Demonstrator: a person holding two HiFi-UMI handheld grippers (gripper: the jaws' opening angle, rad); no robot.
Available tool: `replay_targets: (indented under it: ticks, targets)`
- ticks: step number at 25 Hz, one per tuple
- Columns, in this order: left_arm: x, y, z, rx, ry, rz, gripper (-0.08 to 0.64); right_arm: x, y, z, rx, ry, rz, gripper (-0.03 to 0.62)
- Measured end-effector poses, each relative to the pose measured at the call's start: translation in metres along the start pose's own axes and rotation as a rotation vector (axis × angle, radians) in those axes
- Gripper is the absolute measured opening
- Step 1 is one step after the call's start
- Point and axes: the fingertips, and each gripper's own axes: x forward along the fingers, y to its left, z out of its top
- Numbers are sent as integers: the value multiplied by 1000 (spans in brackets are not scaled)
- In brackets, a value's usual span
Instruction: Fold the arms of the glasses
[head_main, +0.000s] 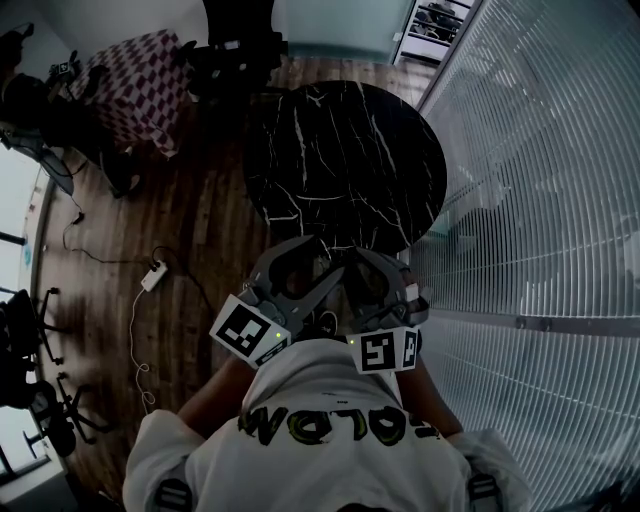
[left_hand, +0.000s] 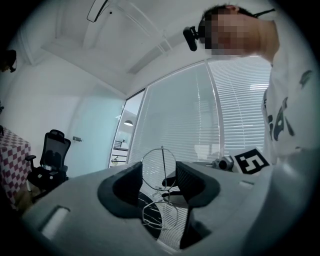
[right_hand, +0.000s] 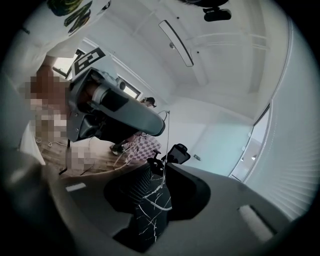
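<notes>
Thin wire-rimmed glasses (left_hand: 160, 220) with round lenses stand on end between the jaws of my left gripper (left_hand: 159, 182), which is shut on the frame; one lens sticks out past the tips. In the right gripper view one glasses arm (right_hand: 165, 145) runs as a fine wire down into my right gripper (right_hand: 159, 182). Its jaws stand a narrow gap apart, and the wire lies along one inner face. In the head view both grippers, left (head_main: 318, 268) and right (head_main: 358, 268), meet tip to tip close to my chest, over the near edge of a round black marble table (head_main: 345, 160). The glasses barely show there.
White window blinds (head_main: 540, 200) run along the right. On the wood floor to the left lie a power strip and its cable (head_main: 152, 275). There is a checkered-cloth table (head_main: 135, 85) at the back left and office chairs (head_main: 30, 340) at the far left.
</notes>
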Motion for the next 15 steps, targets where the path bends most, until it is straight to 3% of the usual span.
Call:
replay_targets:
  ticks: [15]
  targets:
    - [4, 4, -2, 10, 14, -1, 213, 6, 14, 11, -63, -19, 36, 98]
